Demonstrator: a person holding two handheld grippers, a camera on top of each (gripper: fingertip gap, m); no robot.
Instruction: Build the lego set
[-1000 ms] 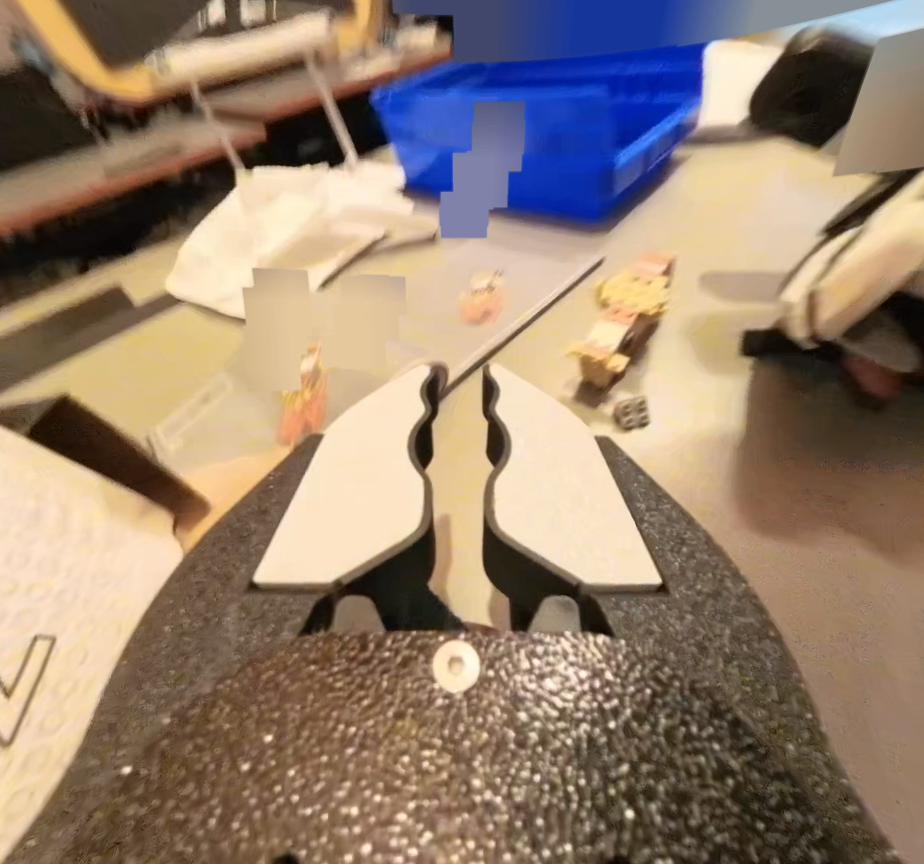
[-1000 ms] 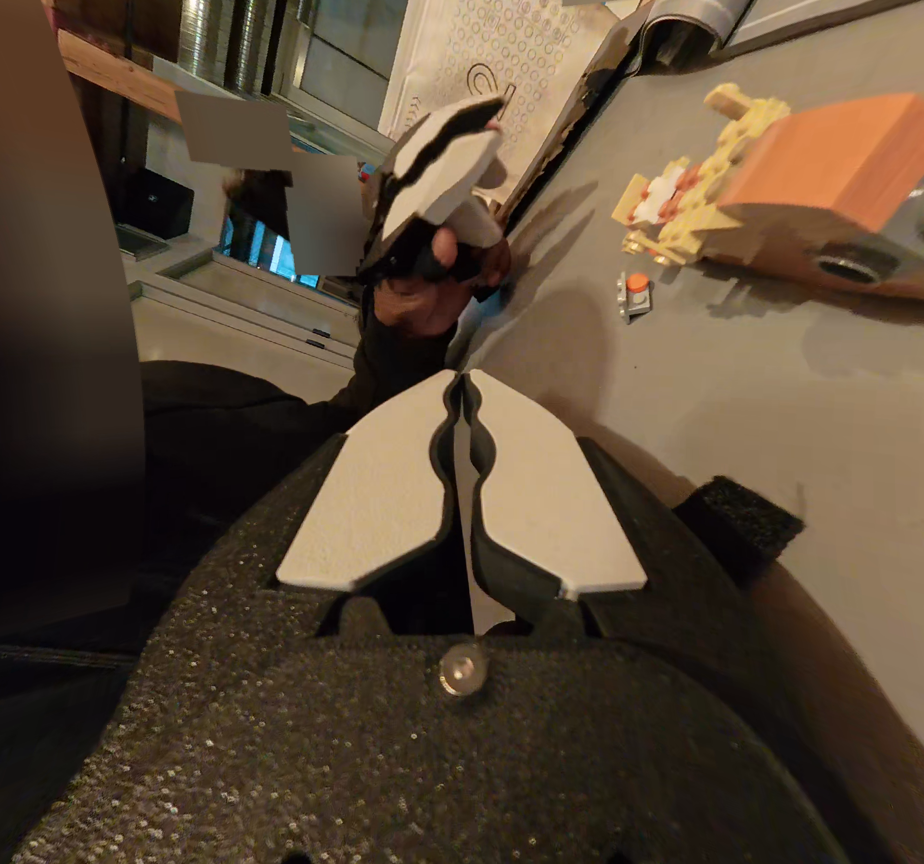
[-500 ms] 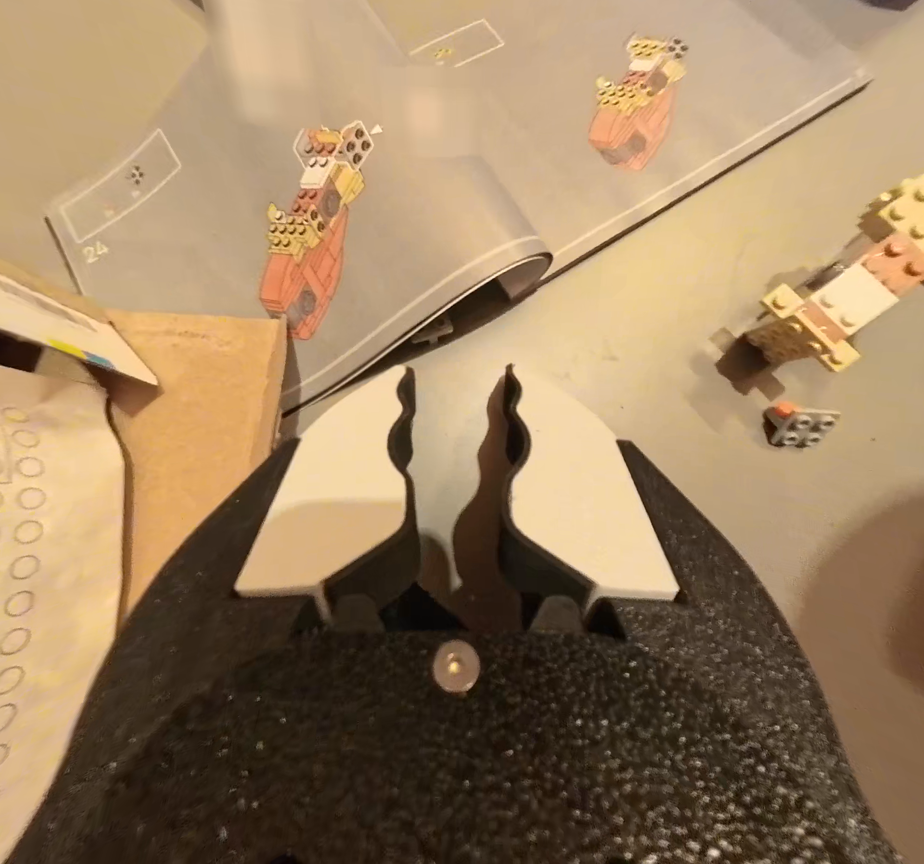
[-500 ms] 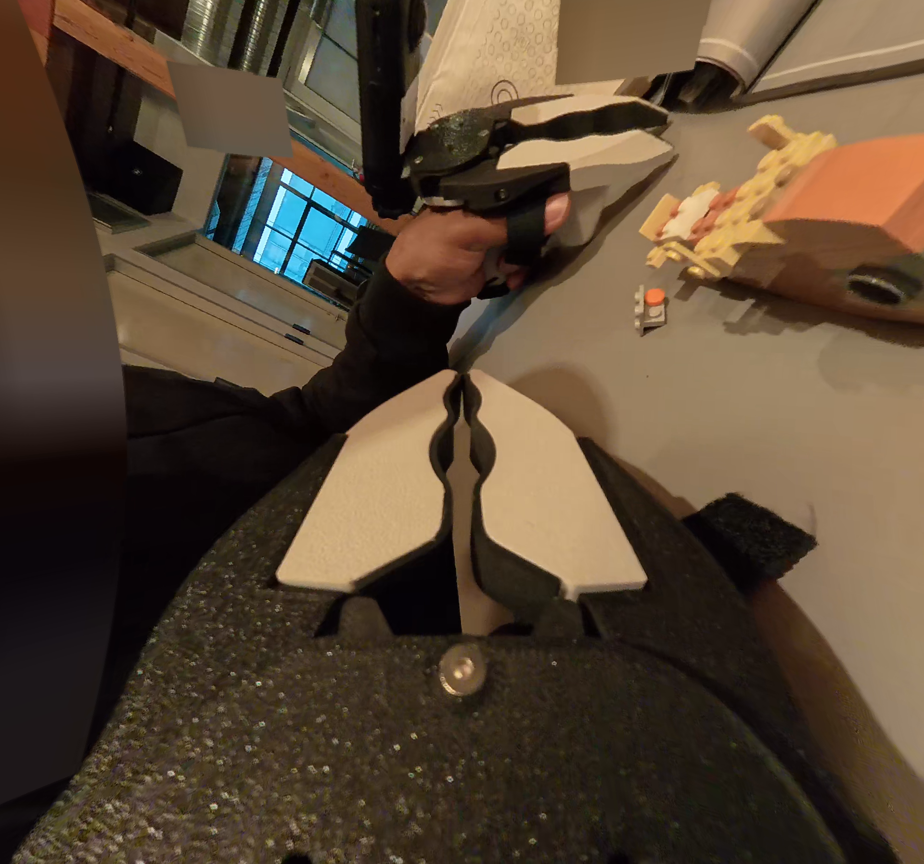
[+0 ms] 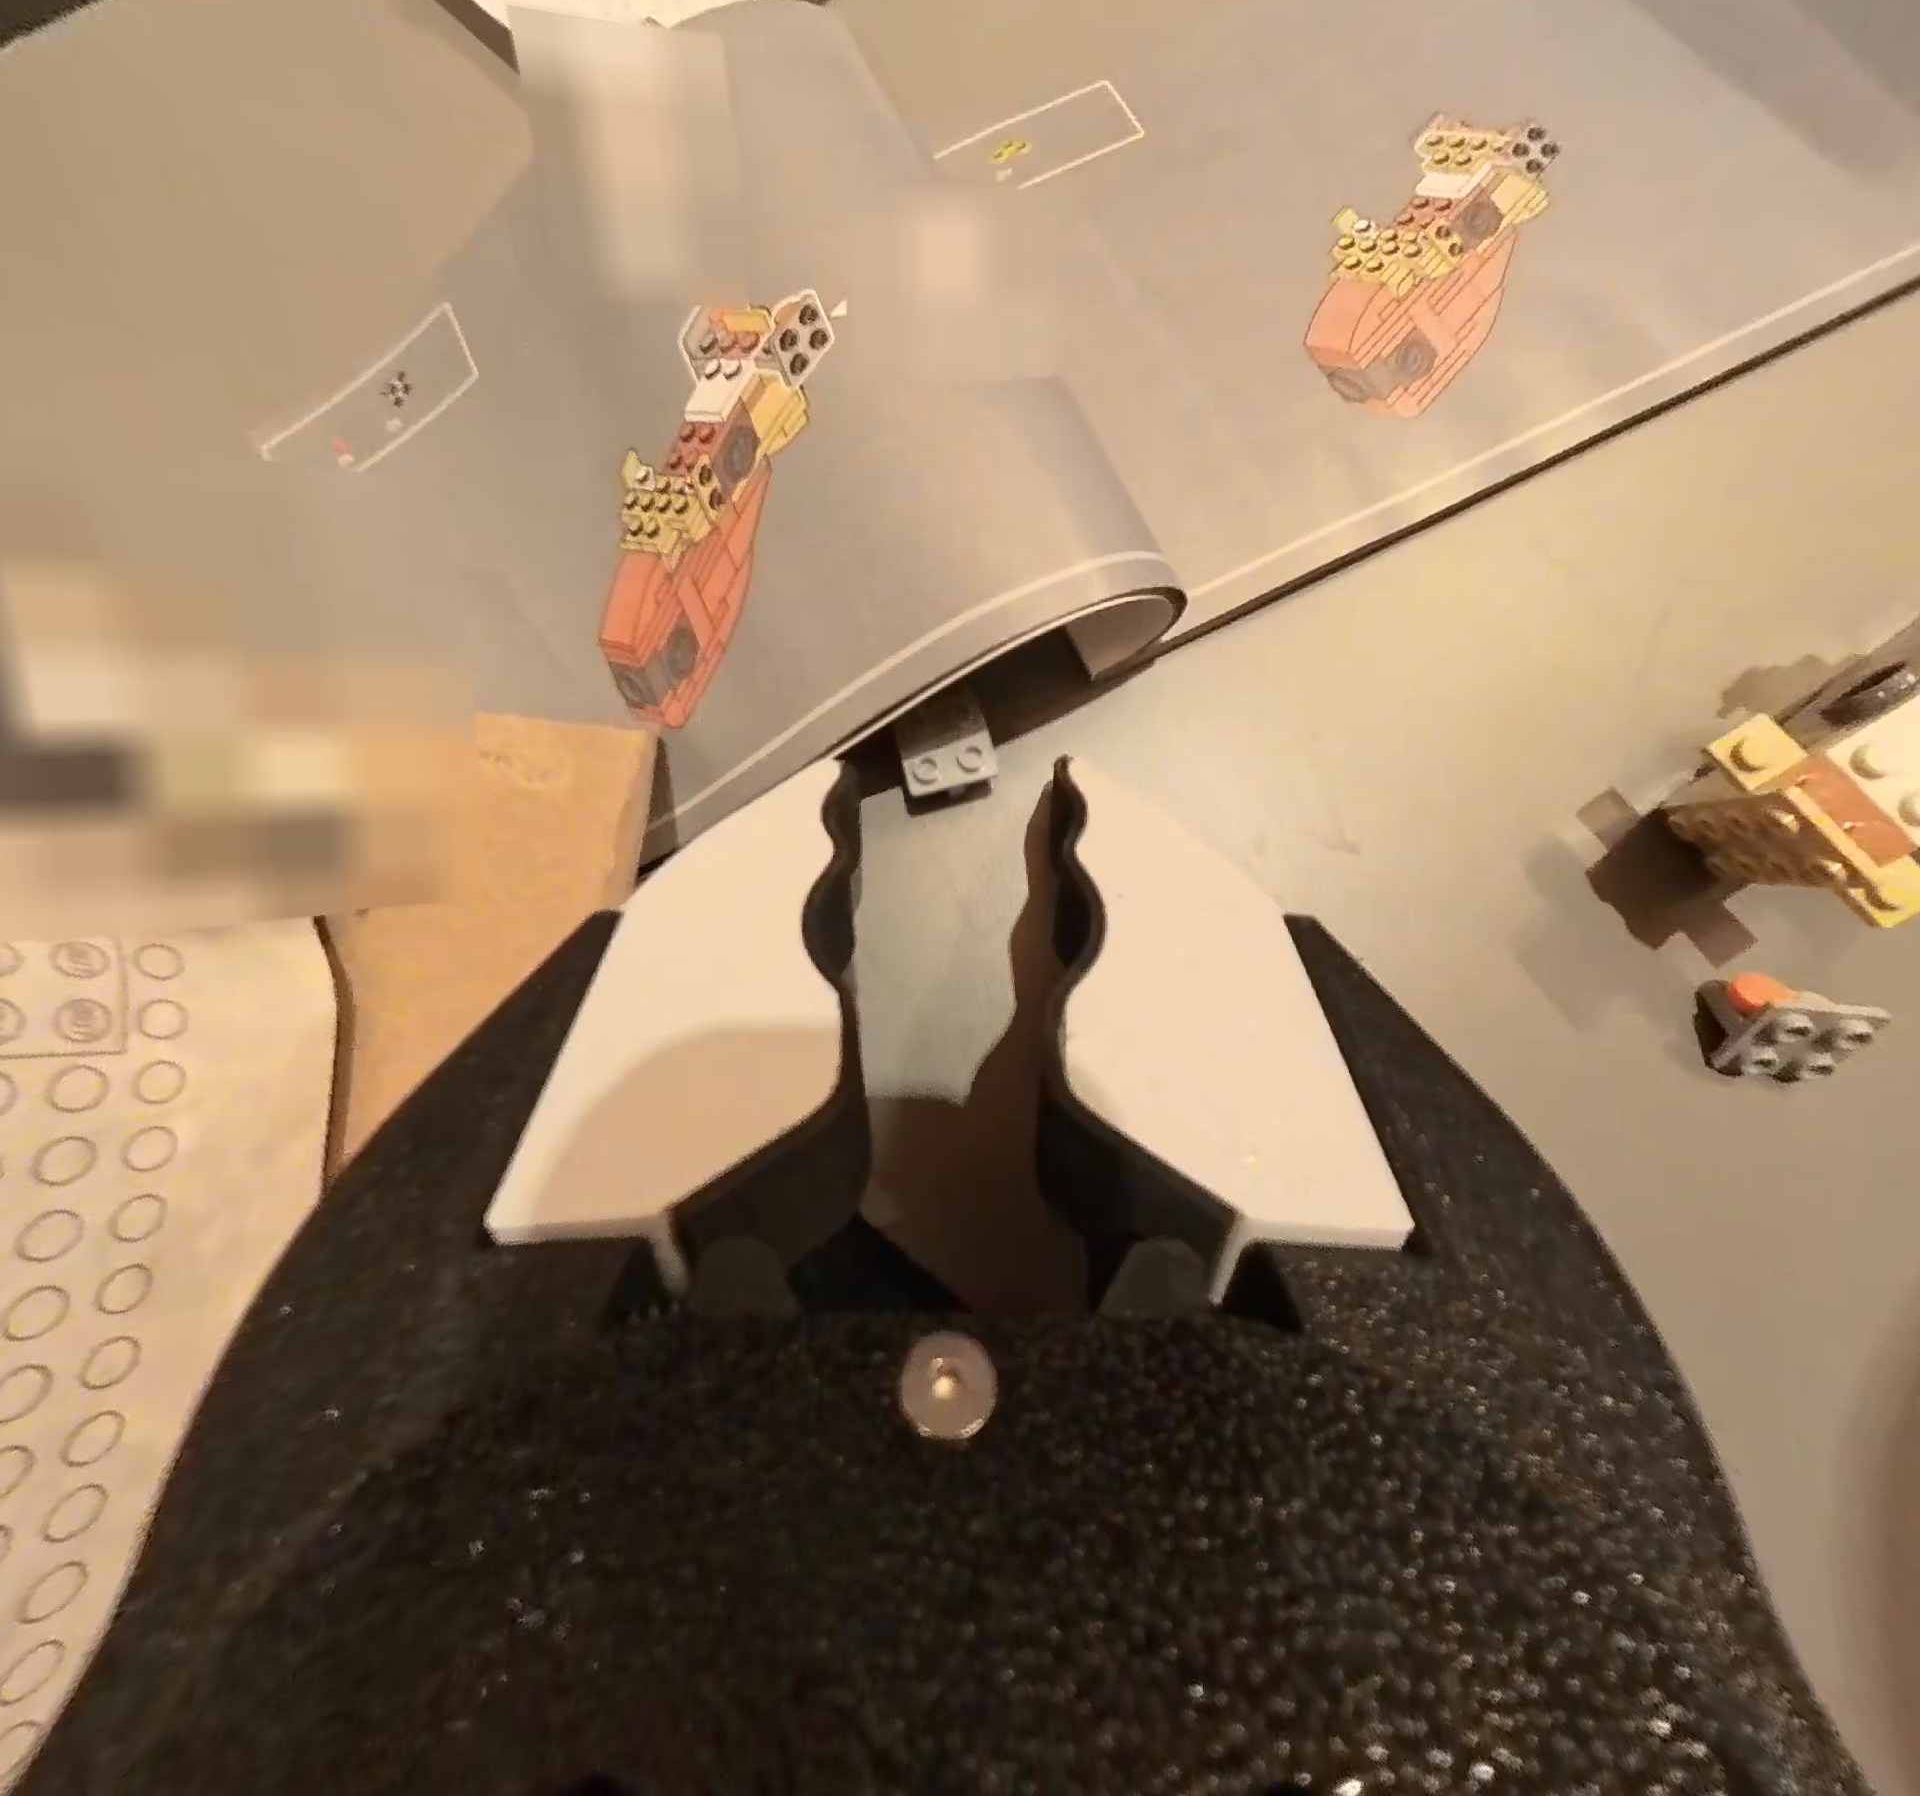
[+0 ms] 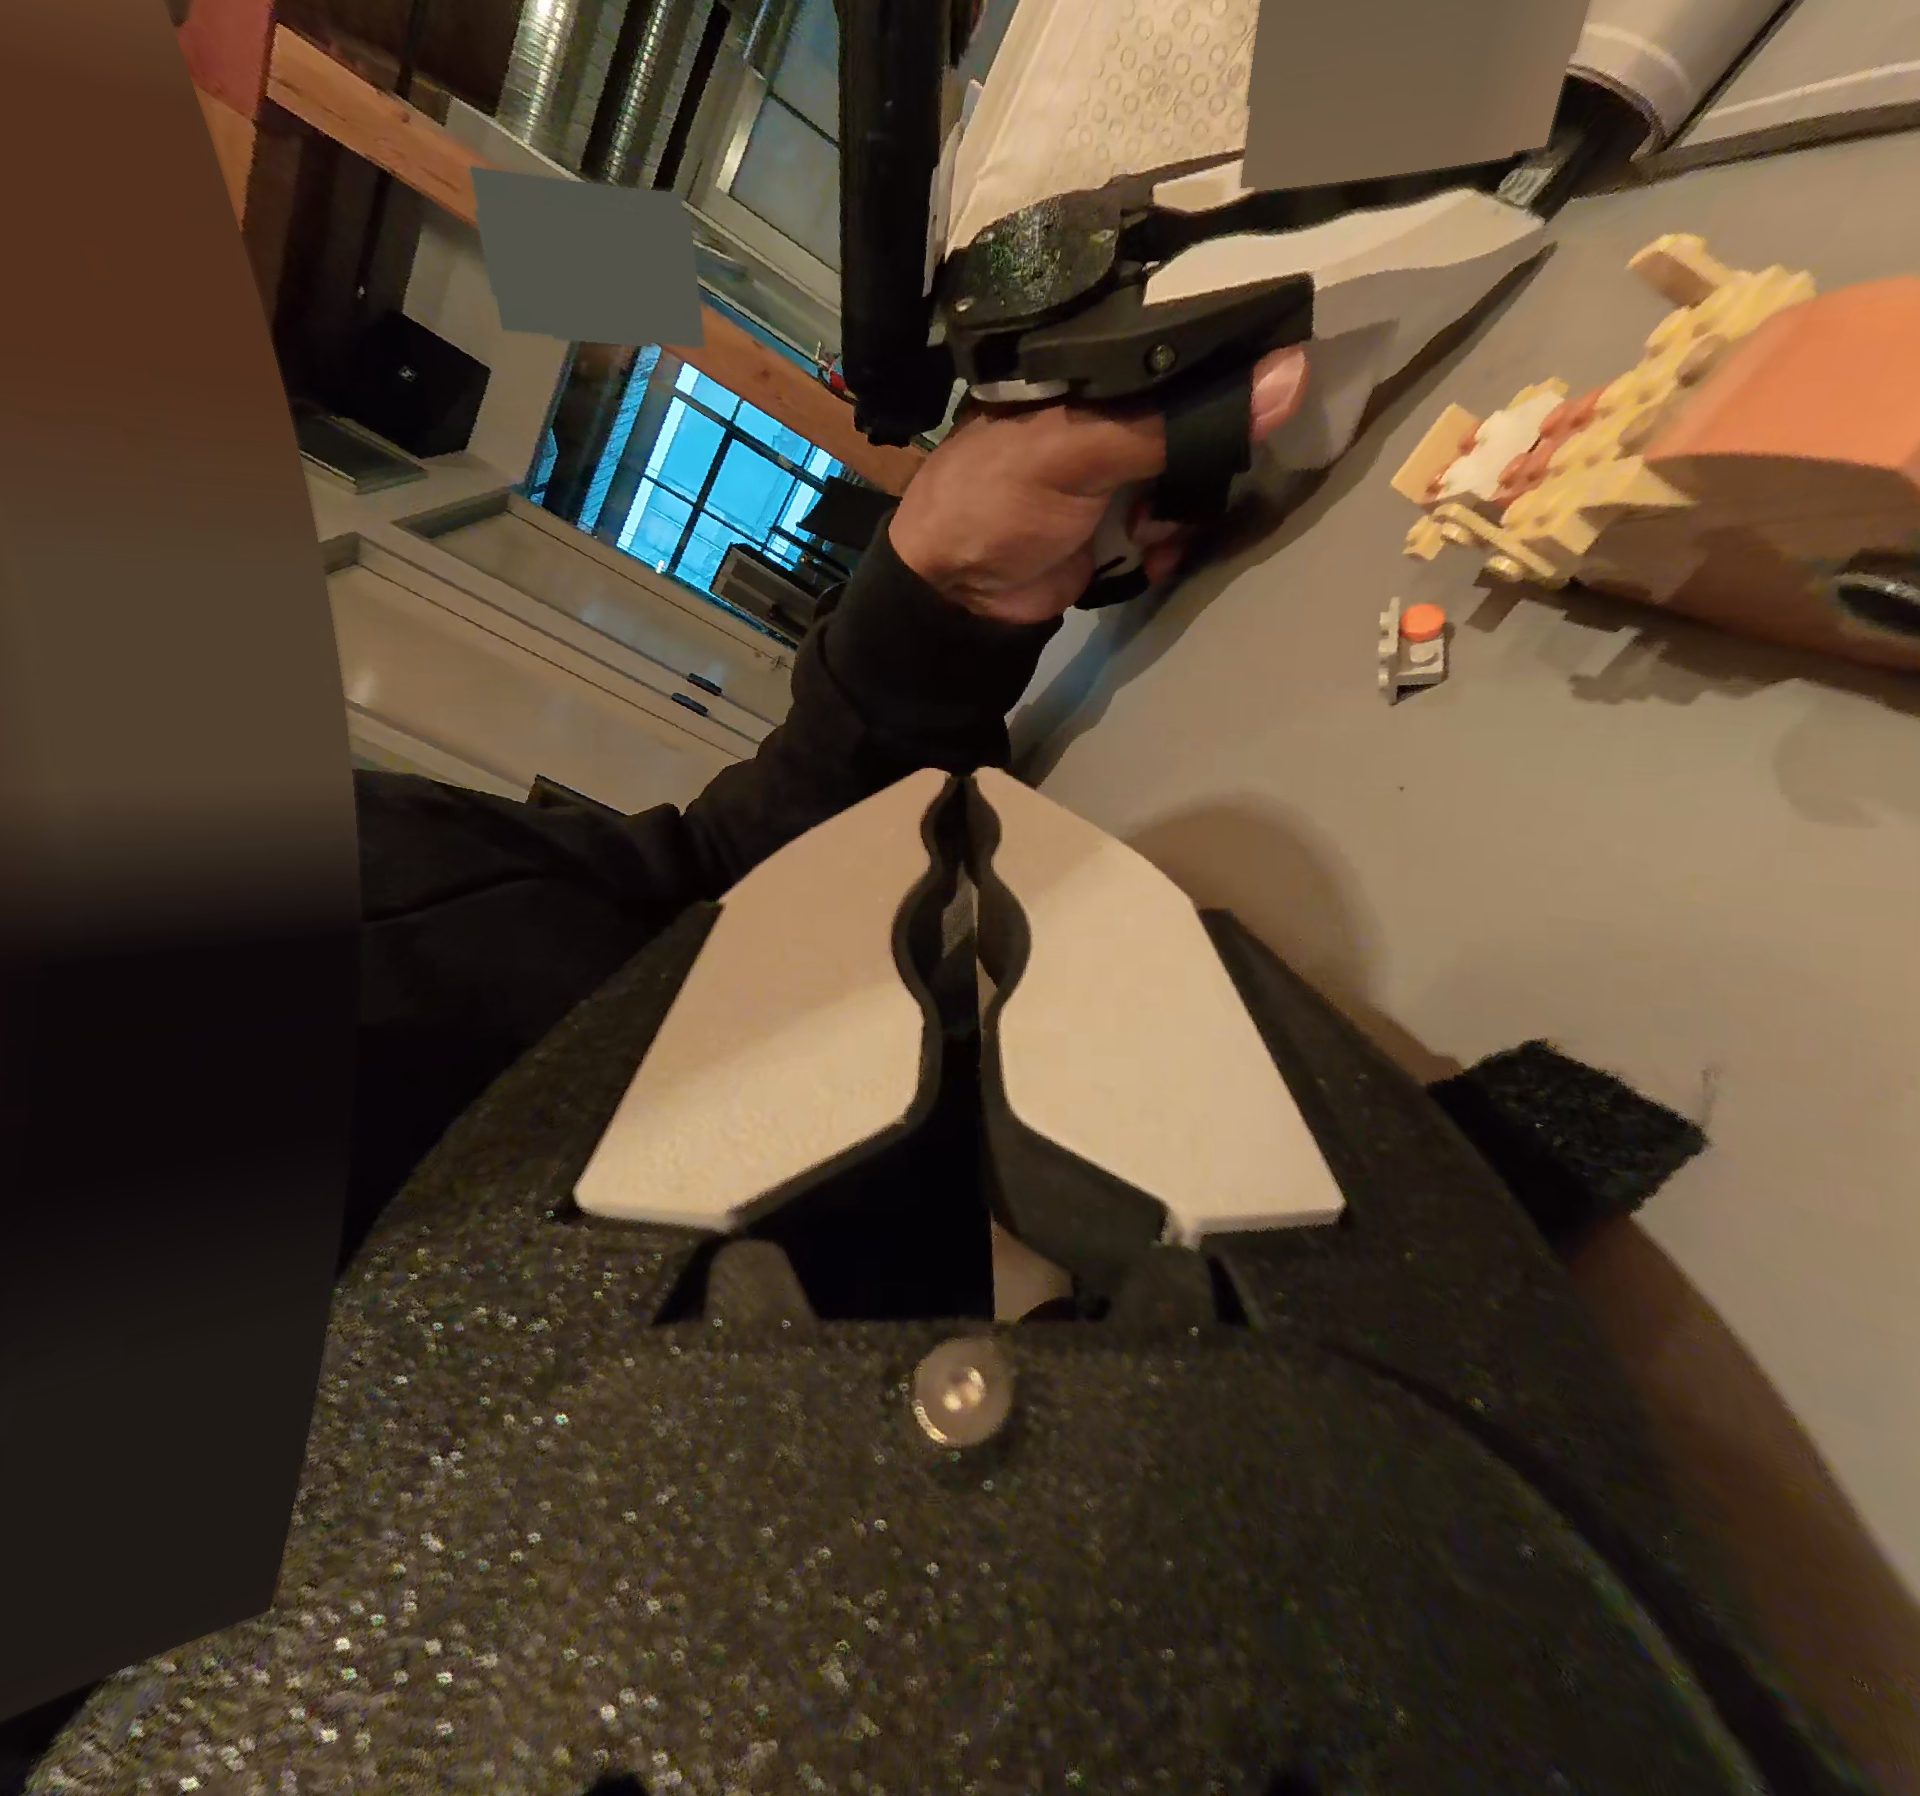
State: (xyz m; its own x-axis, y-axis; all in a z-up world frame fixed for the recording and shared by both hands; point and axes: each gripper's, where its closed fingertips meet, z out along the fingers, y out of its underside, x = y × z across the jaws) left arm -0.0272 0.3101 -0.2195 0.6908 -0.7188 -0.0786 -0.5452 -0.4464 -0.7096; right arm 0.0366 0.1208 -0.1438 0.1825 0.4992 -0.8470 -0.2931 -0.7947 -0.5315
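My left gripper (image 5: pixel 951 788) is open, its tips low over the grey table at the curled page edge of the open instruction booklet (image 5: pixel 1039 219). A small dark grey two-stud plate (image 5: pixel 948 765) lies under that curl, just between the tips, untouched. The partly built tan, white and orange model (image 5: pixel 1829 811) lies to the right, with a small grey plate bearing an orange stud (image 5: pixel 1766 1029) near it. My right gripper (image 6: pixel 961 782) is shut and empty at the table's edge. The right wrist view also shows the model (image 6: pixel 1662 458), the orange-stud plate (image 6: pixel 1411 647) and the left gripper (image 6: pixel 1496 224).
A white paper bag with a ring pattern (image 5: pixel 94 1279) and brown cardboard (image 5: pixel 499 873) lie left of the left gripper. A person's hand (image 6: pixel 1029 510) and dark sleeve hold the left gripper. A black foam patch (image 6: pixel 1569 1123) sits on the table near my right gripper.
The left gripper tipped down from facing across the room to the table, moved in to the booklet's curled edge and opened wider. The right gripper stayed shut and hardly moved.
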